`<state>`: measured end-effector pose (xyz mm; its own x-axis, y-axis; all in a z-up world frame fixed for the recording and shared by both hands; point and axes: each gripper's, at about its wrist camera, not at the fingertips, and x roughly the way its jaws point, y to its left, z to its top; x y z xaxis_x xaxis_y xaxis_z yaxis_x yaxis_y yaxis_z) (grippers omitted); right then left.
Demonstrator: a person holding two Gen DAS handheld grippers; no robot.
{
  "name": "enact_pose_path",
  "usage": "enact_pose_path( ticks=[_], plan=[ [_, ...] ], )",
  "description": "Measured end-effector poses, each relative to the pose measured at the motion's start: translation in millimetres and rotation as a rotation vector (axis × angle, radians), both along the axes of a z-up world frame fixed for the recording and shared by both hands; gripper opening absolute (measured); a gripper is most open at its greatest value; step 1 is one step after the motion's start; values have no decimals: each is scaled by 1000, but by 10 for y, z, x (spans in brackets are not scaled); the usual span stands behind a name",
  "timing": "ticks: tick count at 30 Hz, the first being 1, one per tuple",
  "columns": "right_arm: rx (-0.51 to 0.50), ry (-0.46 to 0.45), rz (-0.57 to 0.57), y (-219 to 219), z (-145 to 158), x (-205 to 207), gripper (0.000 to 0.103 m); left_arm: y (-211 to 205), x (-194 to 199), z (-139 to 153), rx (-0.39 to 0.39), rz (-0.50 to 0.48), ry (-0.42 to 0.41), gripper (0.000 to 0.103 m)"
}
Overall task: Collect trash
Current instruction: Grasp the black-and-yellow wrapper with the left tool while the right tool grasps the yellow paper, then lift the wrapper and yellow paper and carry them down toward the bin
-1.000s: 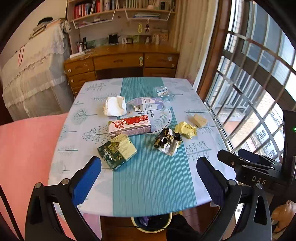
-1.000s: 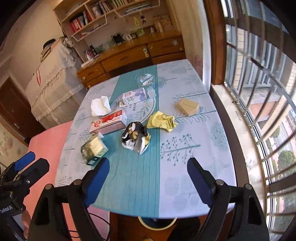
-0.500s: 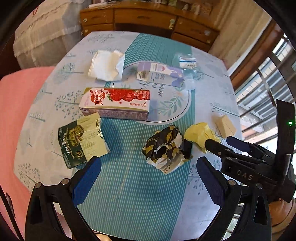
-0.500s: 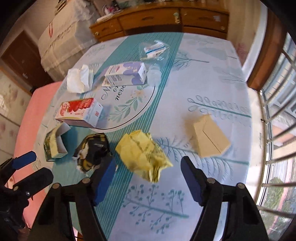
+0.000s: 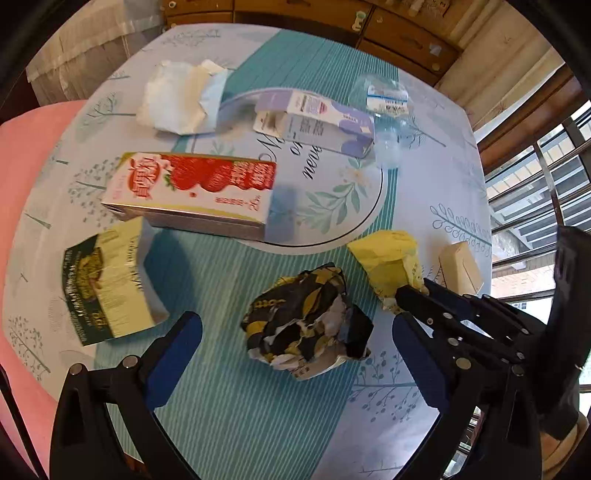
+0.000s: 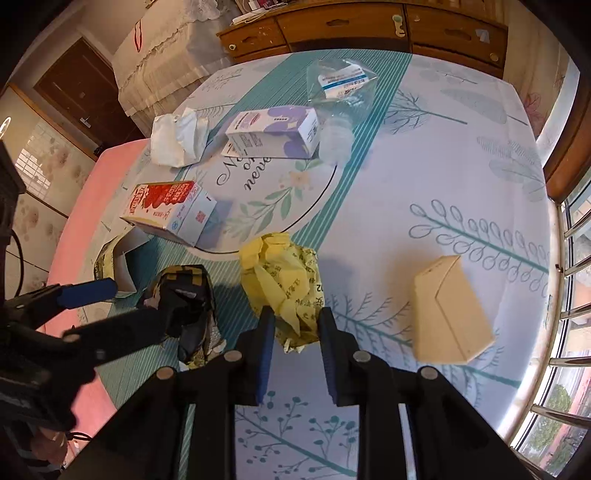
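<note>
A worktop [image 6: 461, 155] under a pale leaf-print cloth with a teal stripe stands before a wooden drawer chest [image 6: 369, 26]. A barred window [image 5: 535, 192] brings daylight from the right. A lace-covered piece [image 6: 166, 48], perhaps a cabinet, and a dark door [image 6: 77, 85] stand at left.
</note>
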<state>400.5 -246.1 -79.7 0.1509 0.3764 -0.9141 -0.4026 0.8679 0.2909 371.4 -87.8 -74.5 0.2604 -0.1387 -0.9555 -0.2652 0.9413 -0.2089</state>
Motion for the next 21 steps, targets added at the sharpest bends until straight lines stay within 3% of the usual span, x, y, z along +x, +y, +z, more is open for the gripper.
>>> enact_pose_path(
  ticks=[7,9,11,14,21],
  plan=[
    [5,-14,-2,-31,40,43,21,-52,80,-291,18,35,83,98],
    [12,-14,-3,-45,58,28,21,-49,90,-383,27,43,115,94],
    [14,-16,-6,-52,81,5,21,-47,86,-469,25,46,144,82],
    [15,-21,-5,-41,115,-32,21,-33,46,-479,9,49,117,78],
    [4,-26,-8,2,209,-180,21,-63,-158,-313,52,-9,45,71]
  ],
)
